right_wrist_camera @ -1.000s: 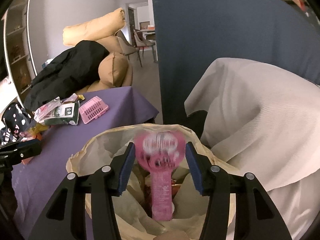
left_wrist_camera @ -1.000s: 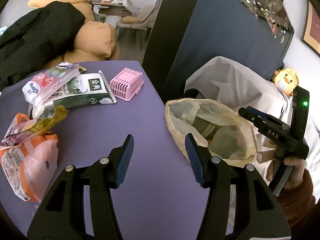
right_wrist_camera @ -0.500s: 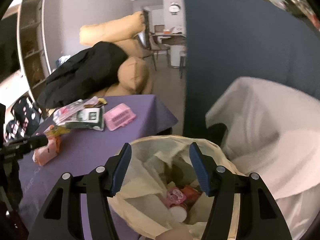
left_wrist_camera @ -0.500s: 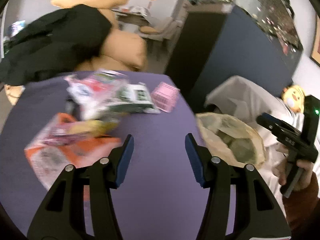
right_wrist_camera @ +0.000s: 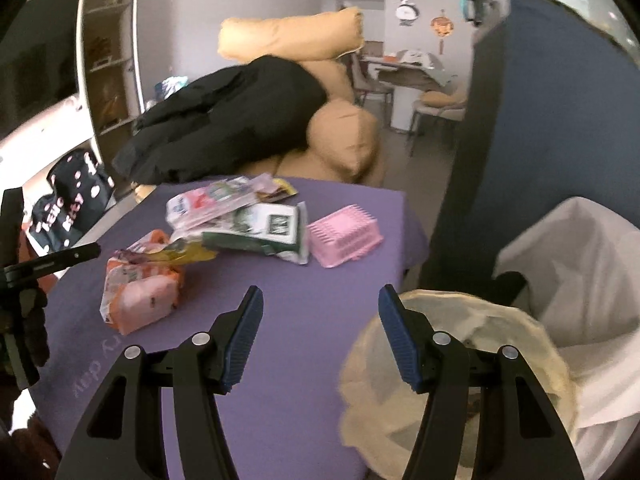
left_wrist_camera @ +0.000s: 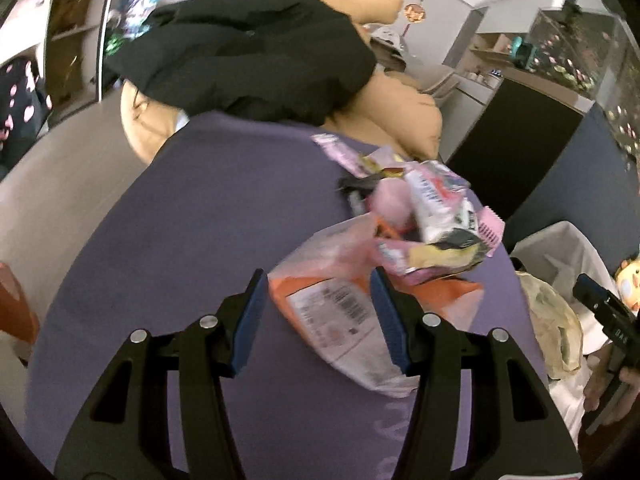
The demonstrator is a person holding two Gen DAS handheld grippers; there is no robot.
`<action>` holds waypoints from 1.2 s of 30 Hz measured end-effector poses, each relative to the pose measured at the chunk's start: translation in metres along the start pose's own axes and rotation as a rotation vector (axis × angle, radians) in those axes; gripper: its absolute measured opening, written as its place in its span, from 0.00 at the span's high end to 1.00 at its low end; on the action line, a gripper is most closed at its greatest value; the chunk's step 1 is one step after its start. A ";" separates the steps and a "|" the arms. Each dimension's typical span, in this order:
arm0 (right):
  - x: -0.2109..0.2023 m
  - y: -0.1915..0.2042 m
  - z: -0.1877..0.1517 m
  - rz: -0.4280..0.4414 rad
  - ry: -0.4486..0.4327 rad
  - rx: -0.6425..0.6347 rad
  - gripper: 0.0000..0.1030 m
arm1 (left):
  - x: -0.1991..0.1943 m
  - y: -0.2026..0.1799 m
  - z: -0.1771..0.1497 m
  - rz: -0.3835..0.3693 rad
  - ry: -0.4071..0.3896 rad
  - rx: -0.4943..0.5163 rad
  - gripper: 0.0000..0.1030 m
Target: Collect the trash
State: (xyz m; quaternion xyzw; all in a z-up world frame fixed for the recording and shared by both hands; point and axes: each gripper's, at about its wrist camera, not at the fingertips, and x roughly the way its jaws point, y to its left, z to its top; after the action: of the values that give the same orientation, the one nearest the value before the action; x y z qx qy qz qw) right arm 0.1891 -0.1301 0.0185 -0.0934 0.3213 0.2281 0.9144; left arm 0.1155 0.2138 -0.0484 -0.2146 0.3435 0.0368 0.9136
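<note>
Several wrappers lie piled on the purple table (left_wrist_camera: 208,232). An orange and white packet (left_wrist_camera: 340,312) sits nearest, its near end between the open fingers of my left gripper (left_wrist_camera: 316,312). It also shows in the right wrist view (right_wrist_camera: 140,288), beside a green and white carton (right_wrist_camera: 264,228) and a pink and white packet (right_wrist_camera: 208,204). My right gripper (right_wrist_camera: 320,334) is open and empty, over the table edge beside the yellowish trash bag (right_wrist_camera: 460,392). The bag also shows in the left wrist view (left_wrist_camera: 550,328).
A pink plastic basket (right_wrist_camera: 344,234) stands near the table's far right corner. A black coat (right_wrist_camera: 224,120) lies on tan cushions (right_wrist_camera: 344,136) behind the table. A white-lined bin (right_wrist_camera: 580,264) and a dark blue partition (right_wrist_camera: 560,120) are at the right.
My left gripper swung left from the bag to the orange packet. My right gripper dropped the pink item into the bag, opened, and pulled back and left toward the table.
</note>
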 end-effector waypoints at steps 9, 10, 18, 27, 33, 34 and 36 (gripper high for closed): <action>0.029 0.050 0.006 0.028 0.037 -0.055 0.45 | 0.003 0.006 -0.009 -0.064 0.024 0.010 0.51; 0.031 0.054 0.007 0.033 0.041 -0.060 0.45 | 0.001 0.006 -0.009 -0.072 0.021 0.018 0.51; 0.049 0.119 0.021 0.182 0.038 -0.214 0.45 | -0.012 0.012 -0.004 -0.072 0.010 0.066 0.51; 0.100 0.176 0.029 0.127 0.092 -0.525 0.46 | -0.021 0.026 -0.003 -0.079 0.024 0.034 0.51; 0.109 0.140 0.019 0.182 0.206 -0.390 0.75 | -0.012 0.020 -0.009 -0.112 0.062 0.029 0.51; 0.105 0.128 0.018 0.230 0.213 -0.319 0.80 | -0.009 0.019 -0.010 -0.114 0.068 0.031 0.51; 0.094 0.113 0.016 0.236 0.191 -0.257 0.87 | -0.005 0.013 -0.013 -0.122 0.082 0.035 0.51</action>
State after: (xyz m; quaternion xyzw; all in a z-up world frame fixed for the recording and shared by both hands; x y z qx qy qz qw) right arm 0.2088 0.0079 -0.0312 -0.1924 0.3834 0.3630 0.8272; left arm 0.1006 0.2208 -0.0589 -0.2206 0.3676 -0.0335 0.9028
